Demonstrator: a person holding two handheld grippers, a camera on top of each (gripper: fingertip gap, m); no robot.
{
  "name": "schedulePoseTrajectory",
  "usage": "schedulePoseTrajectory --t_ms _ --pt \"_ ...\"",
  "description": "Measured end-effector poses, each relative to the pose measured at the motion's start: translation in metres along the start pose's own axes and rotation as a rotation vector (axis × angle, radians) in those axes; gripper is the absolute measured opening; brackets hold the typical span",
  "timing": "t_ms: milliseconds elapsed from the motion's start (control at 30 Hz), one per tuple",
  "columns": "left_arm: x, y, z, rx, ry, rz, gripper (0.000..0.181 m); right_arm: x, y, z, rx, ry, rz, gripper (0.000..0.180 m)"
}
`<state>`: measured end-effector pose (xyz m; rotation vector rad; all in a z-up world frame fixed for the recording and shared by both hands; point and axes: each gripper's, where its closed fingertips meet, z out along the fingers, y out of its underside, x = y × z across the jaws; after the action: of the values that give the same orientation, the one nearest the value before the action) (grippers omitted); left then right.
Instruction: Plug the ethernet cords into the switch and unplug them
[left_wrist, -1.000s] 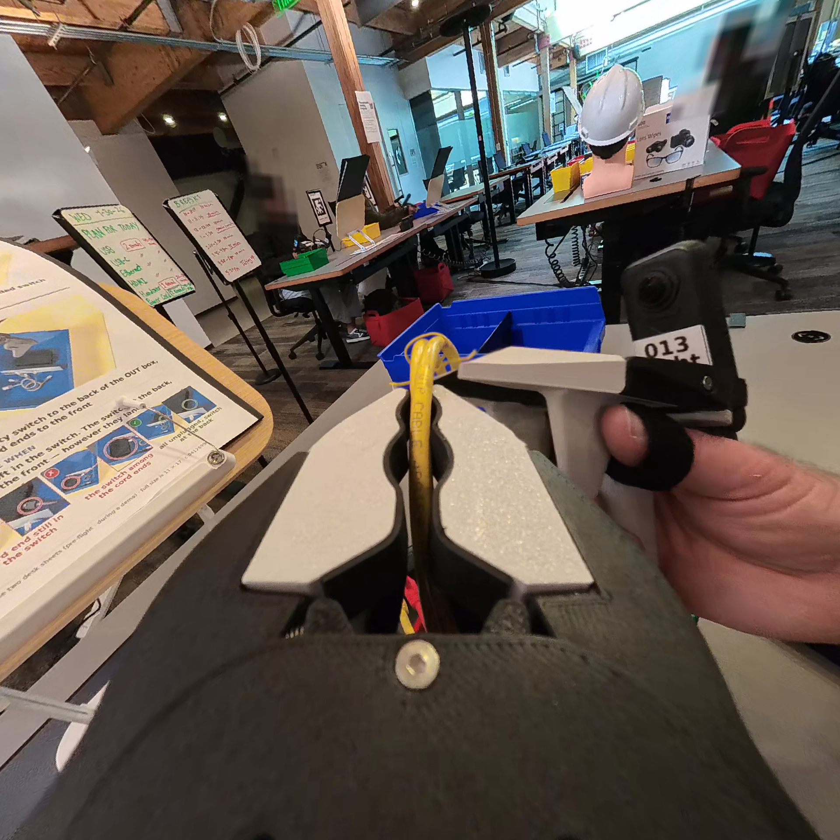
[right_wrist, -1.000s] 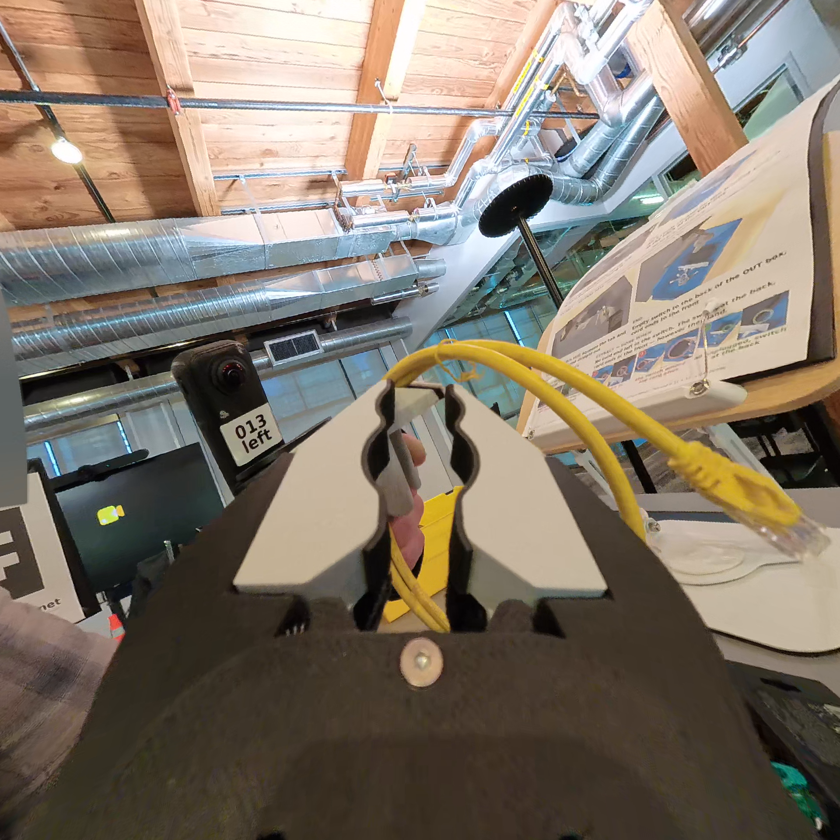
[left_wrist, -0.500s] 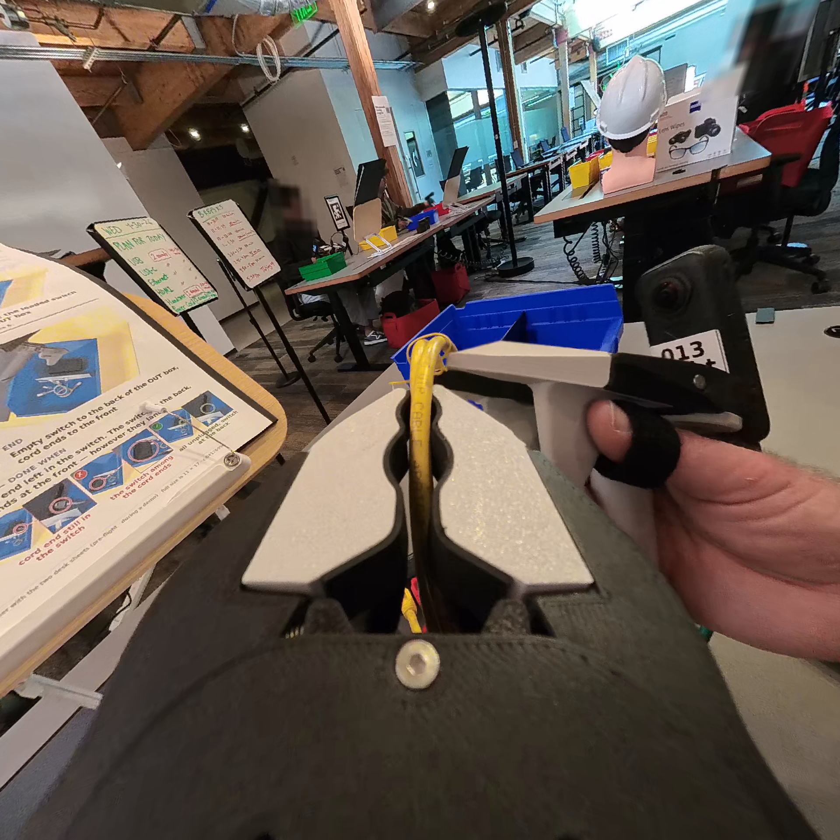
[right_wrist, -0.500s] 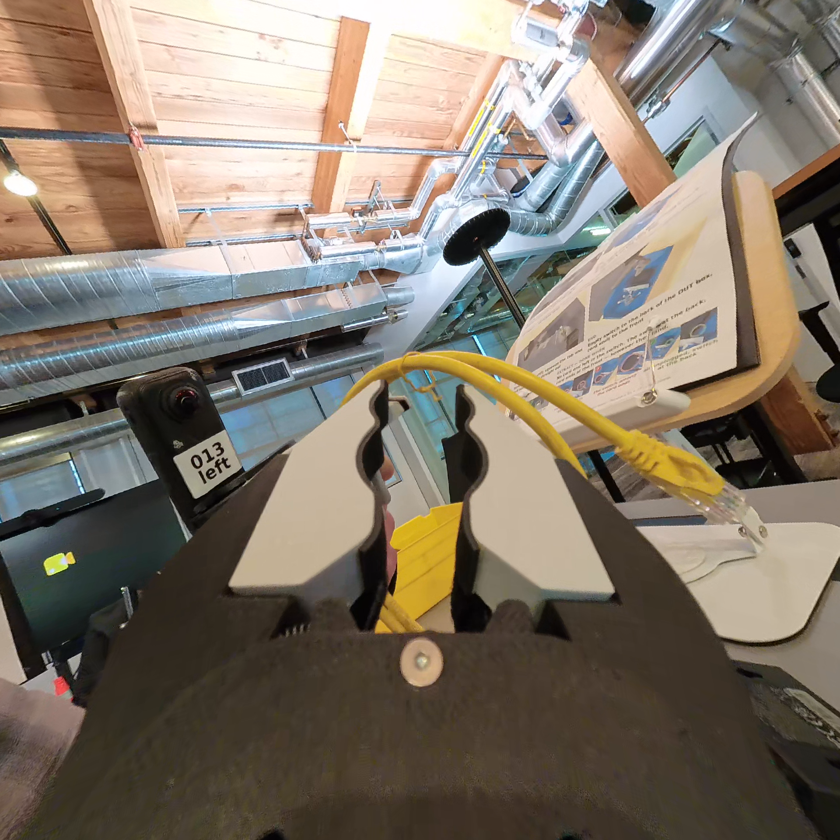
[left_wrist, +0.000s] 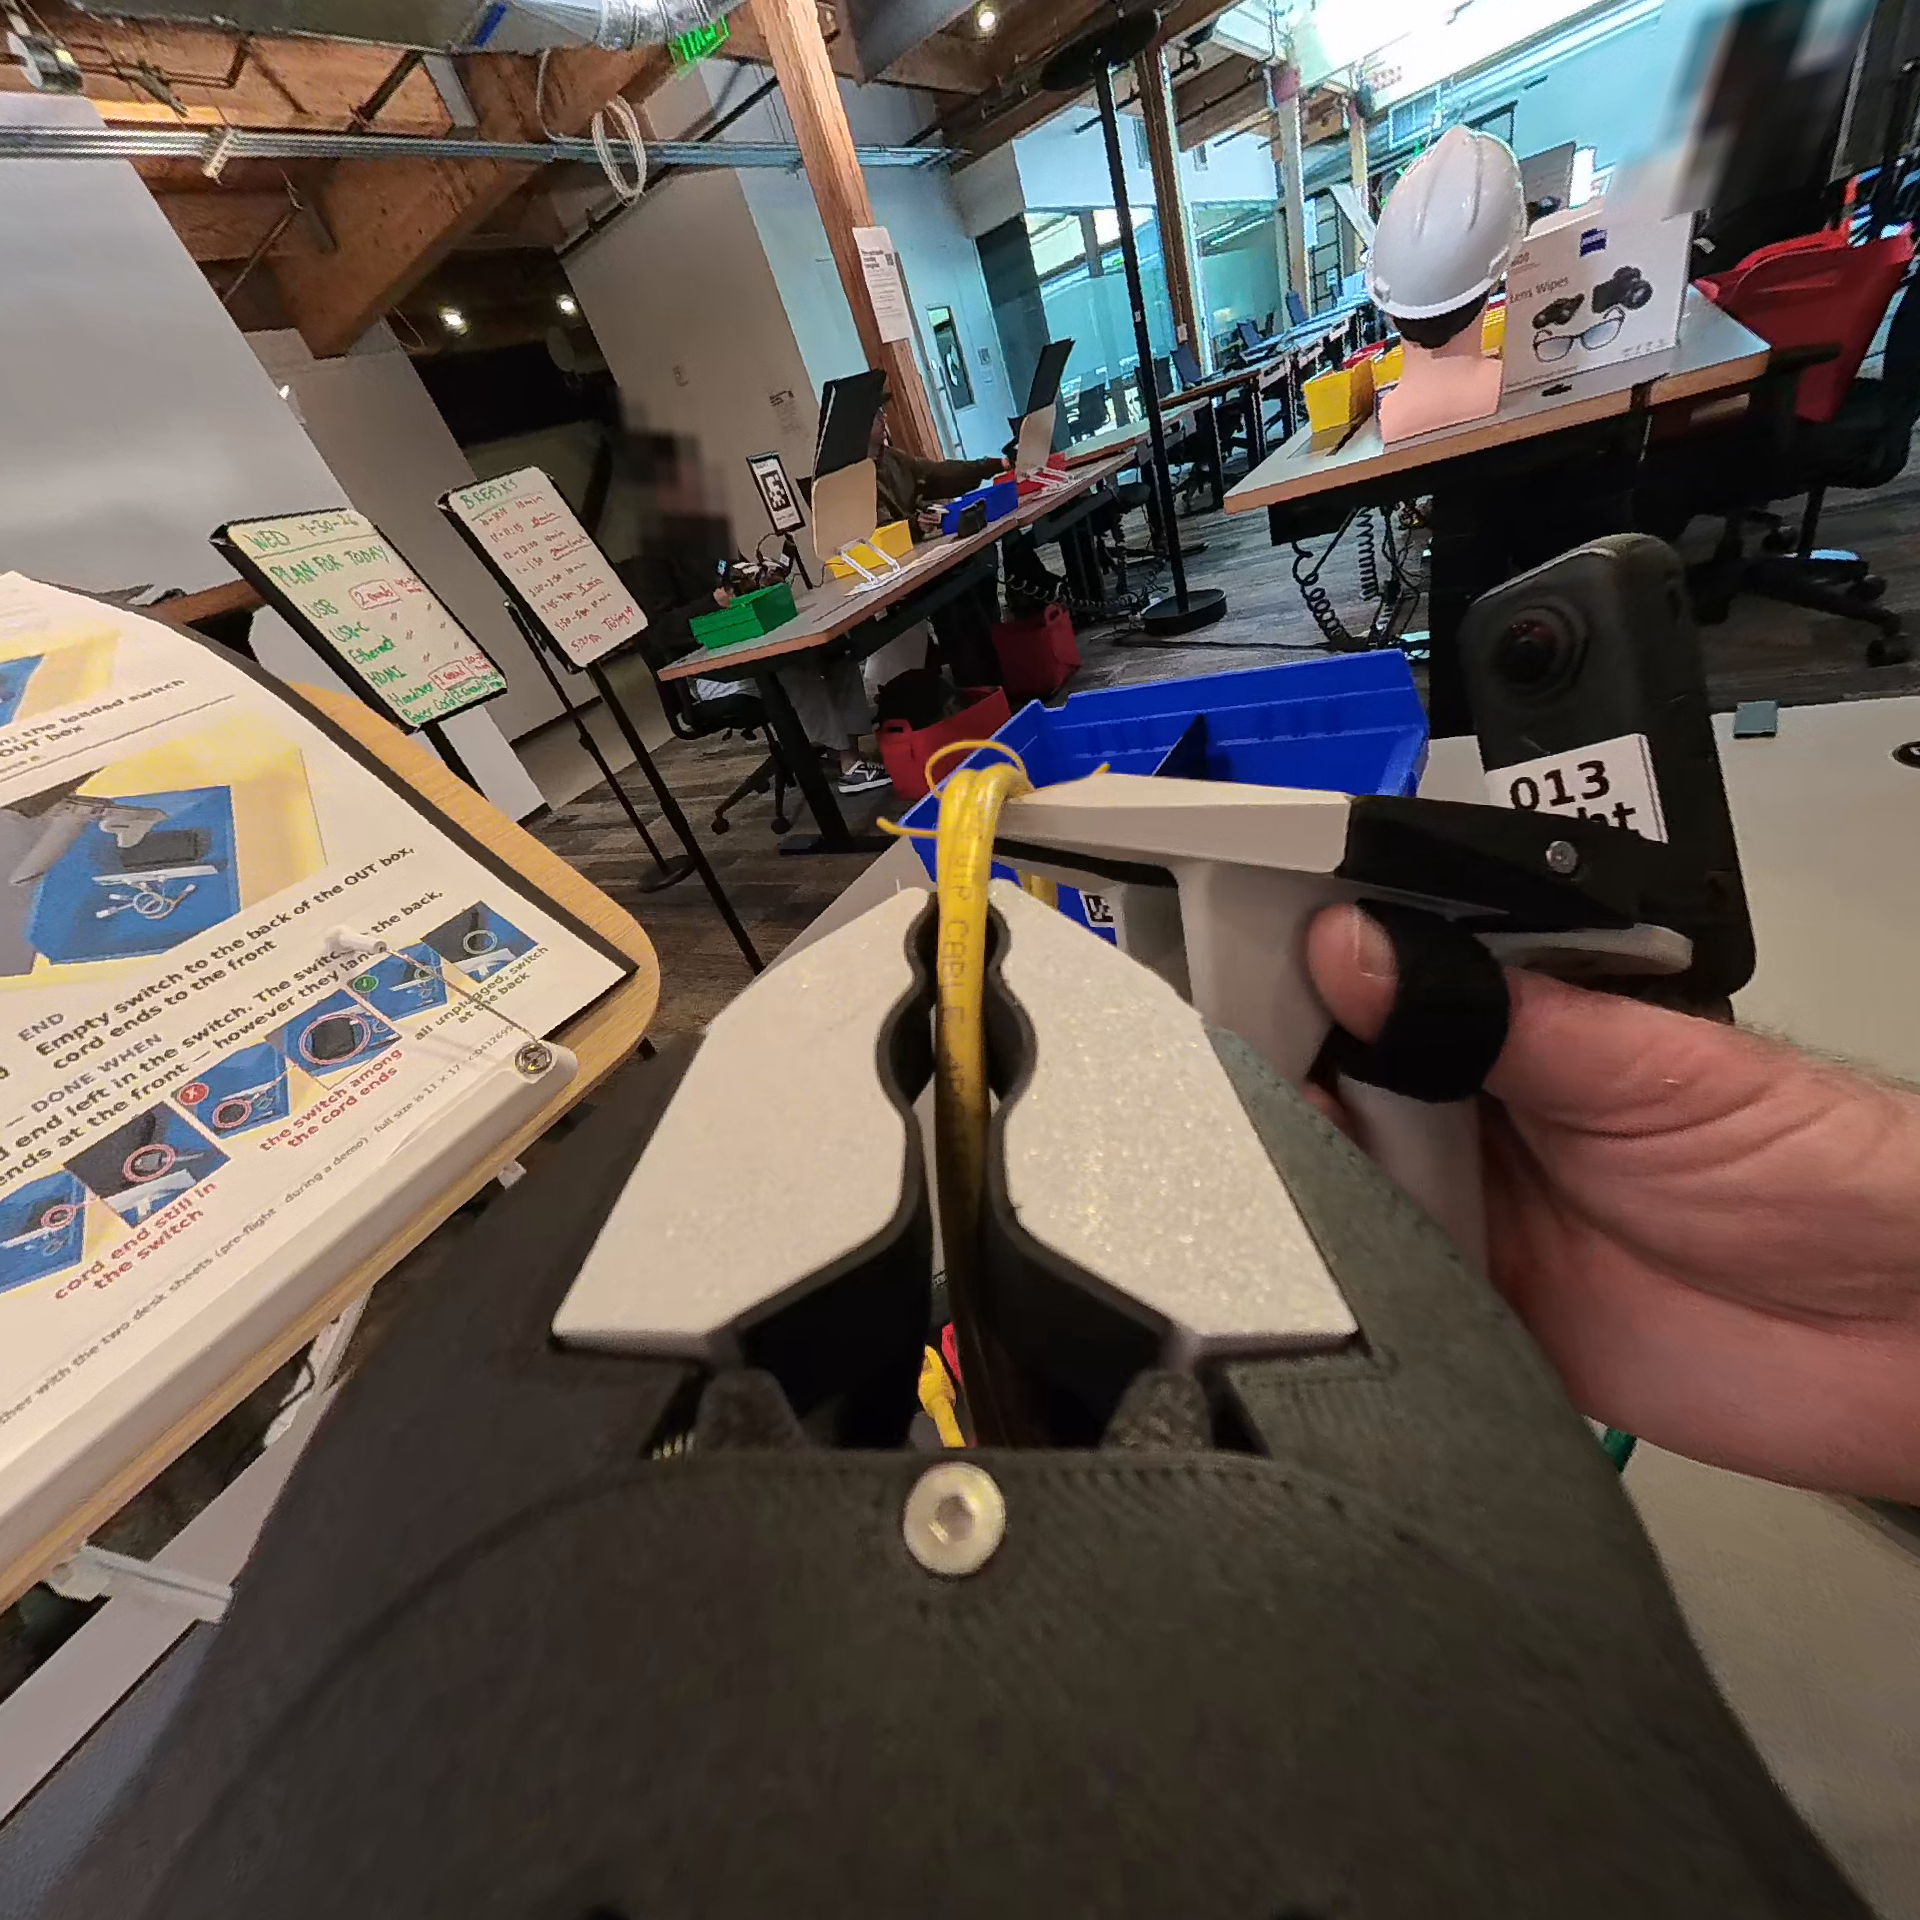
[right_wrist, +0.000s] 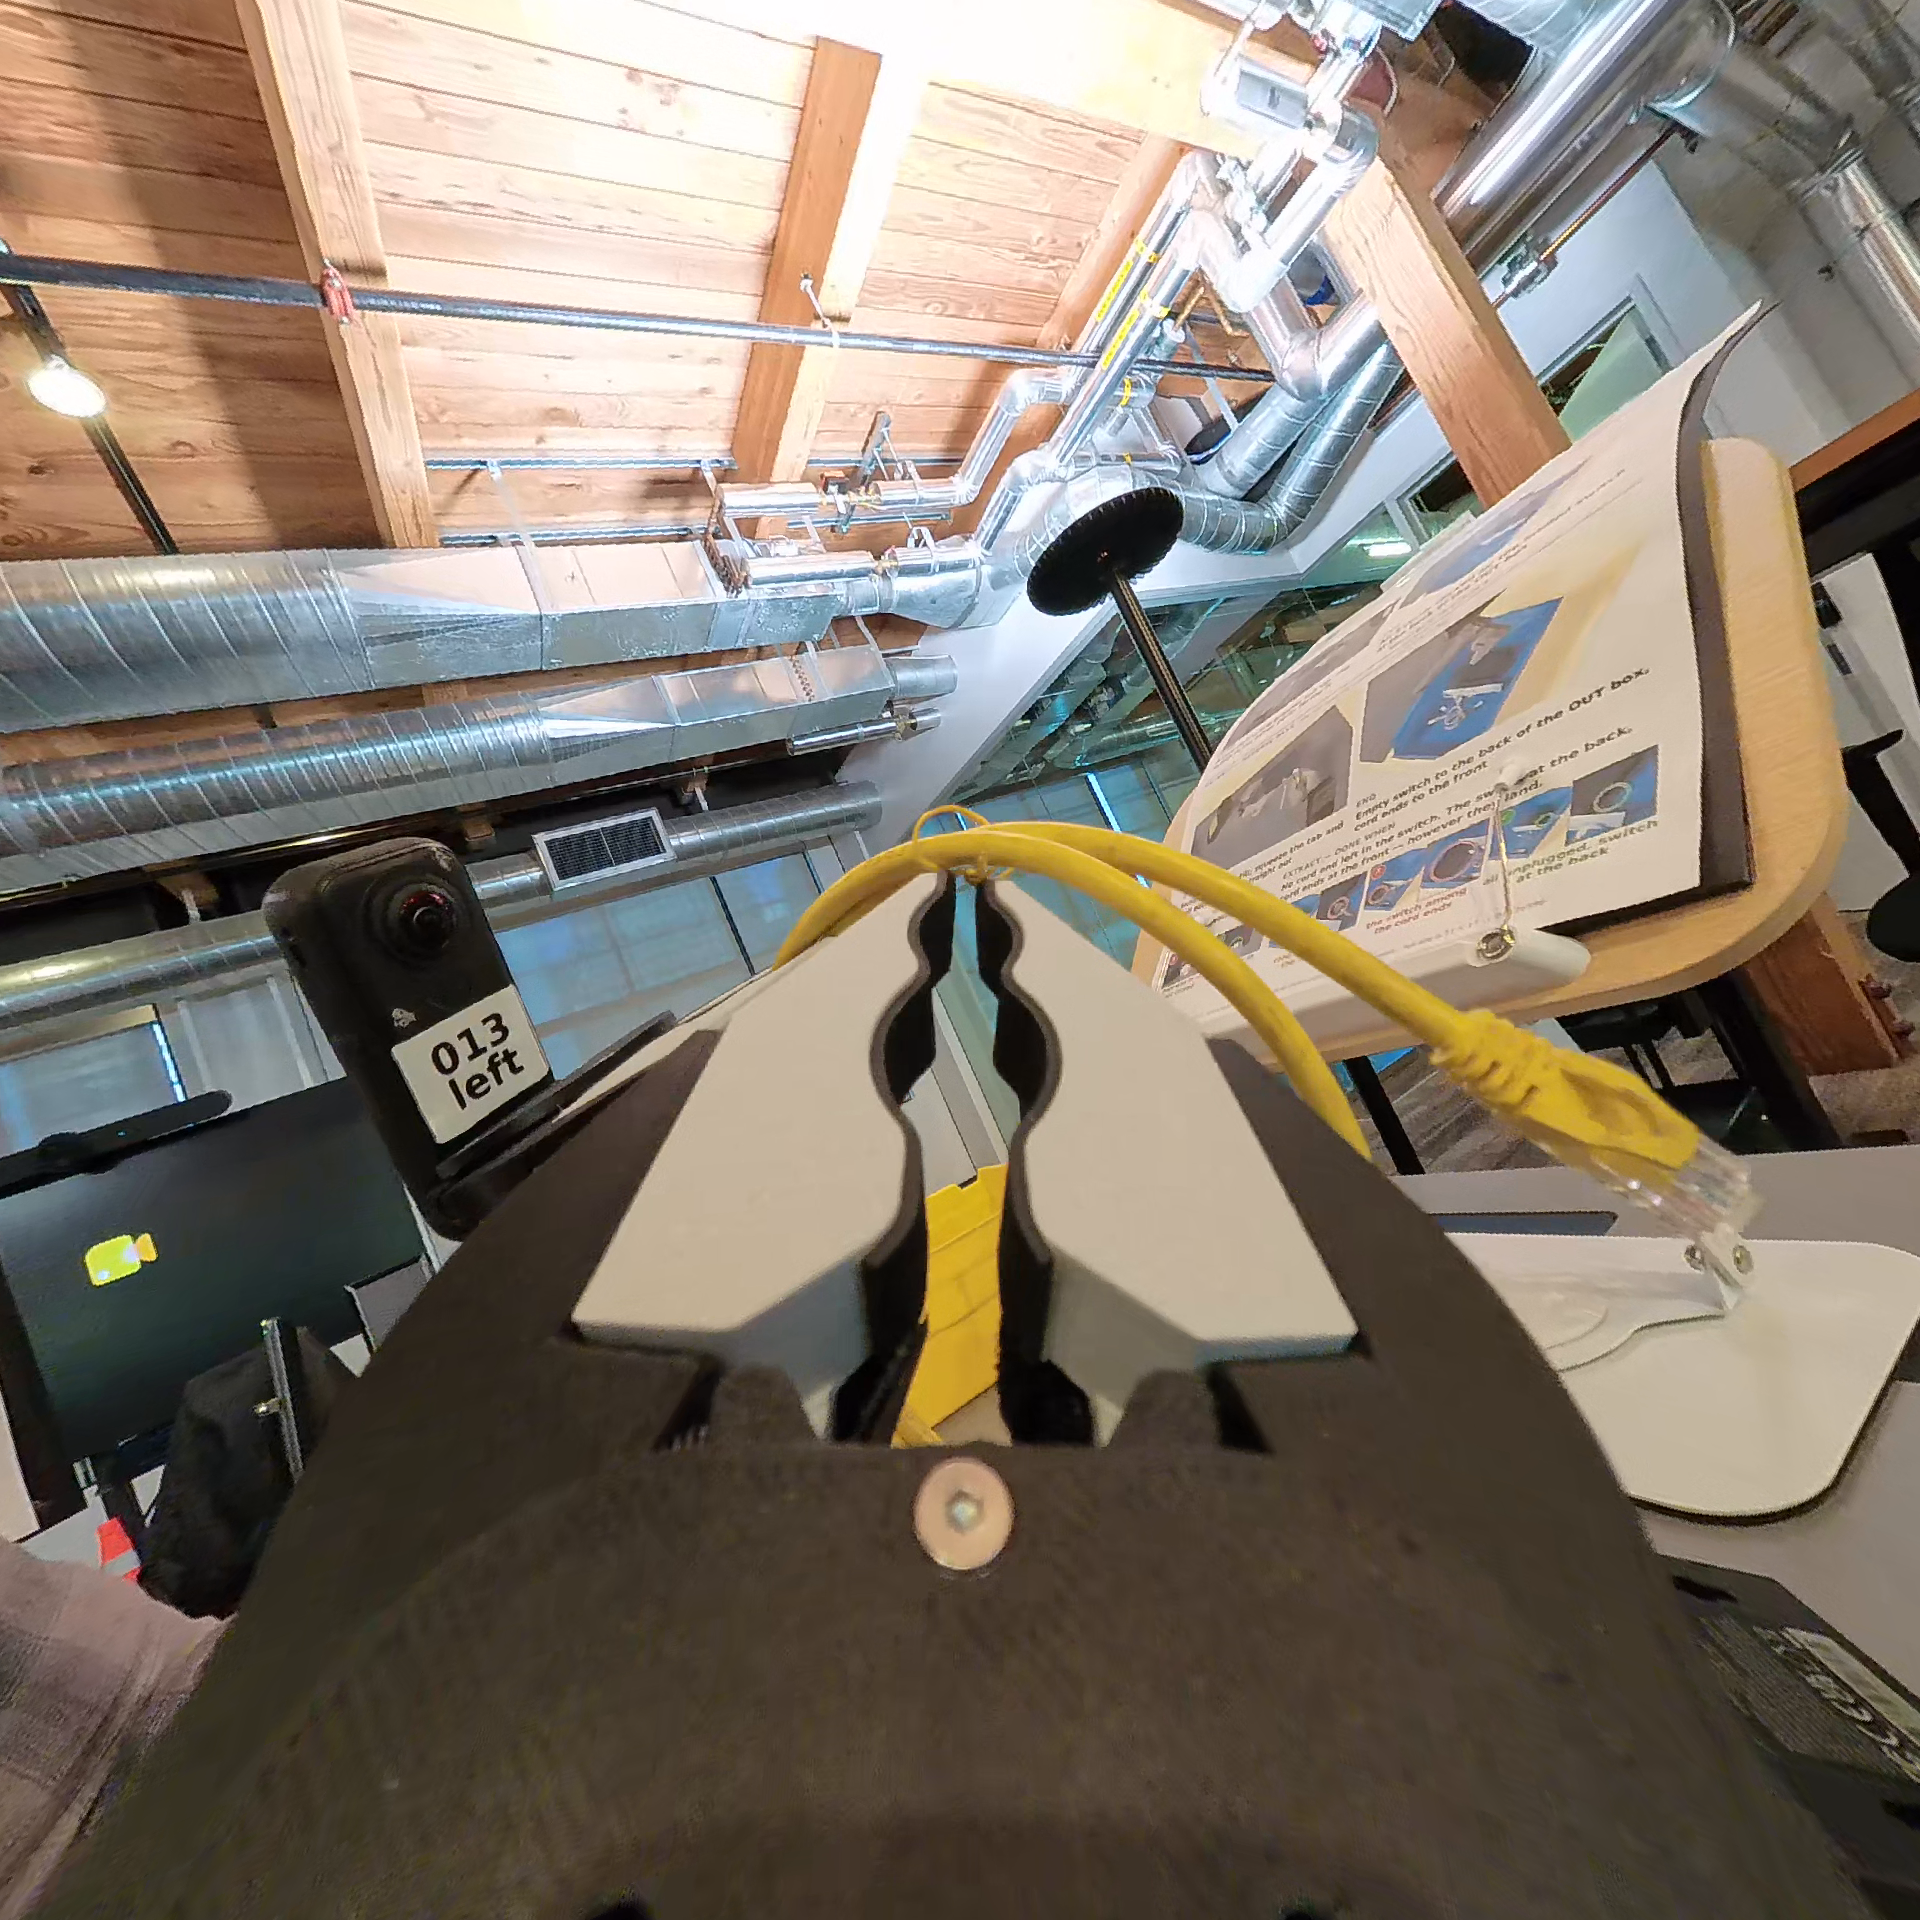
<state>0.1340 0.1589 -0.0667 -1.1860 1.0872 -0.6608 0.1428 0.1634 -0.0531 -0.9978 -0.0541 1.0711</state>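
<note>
In the left wrist view my left gripper (left_wrist: 961, 914) is shut on a yellow ethernet cord (left_wrist: 958, 997) that runs up between its fingers and bends over at the top. My right gripper (left_wrist: 1003, 816) comes in from the right, held by a hand (left_wrist: 1714, 1195), with its tips at that bend. In the right wrist view my right gripper (right_wrist: 961, 888) is closed to a narrow gap on the thin yellow twist tie (right_wrist: 948, 823) around the cord (right_wrist: 1195, 883). The cord's free plug (right_wrist: 1600, 1132) hangs in the air at the right. The switch cannot be identified.
A tilted instruction board (left_wrist: 260, 987) stands to the left and also shows in the right wrist view (right_wrist: 1507, 748) on a white base (right_wrist: 1766, 1382). A blue bin (left_wrist: 1299, 727) sits beyond the grippers. A yellow bin (right_wrist: 961, 1257) lies below. A black box (right_wrist: 1829, 1714) is at lower right. Only a small space, under 4 cm, lies between the two pairs of fingers.
My right gripper opened half a second ago and has now closed to a narrow gap at the cord's bend. The plug has swung lower right. My left gripper still holds the cord.
</note>
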Motion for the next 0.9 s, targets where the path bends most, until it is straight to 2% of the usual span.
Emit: schedulePoseTrajectory --t_ms 367,467,900 --pt "-0.003 0.001 0.000 -0.001 -0.011 -0.008 0.005 -0.002 0.004 -0.002 -0.014 -0.009 -0.013 0.000" --pt "-0.003 0.002 0.000 -0.001 -0.012 -0.007 0.004 0.002 0.005 -0.003 -0.014 0.009 0.010 0.019" --pt "-0.003 0.001 -0.001 0.003 -0.024 -0.007 0.004 0.009 0.002 -0.007 0.023 0.043 0.024 0.023"
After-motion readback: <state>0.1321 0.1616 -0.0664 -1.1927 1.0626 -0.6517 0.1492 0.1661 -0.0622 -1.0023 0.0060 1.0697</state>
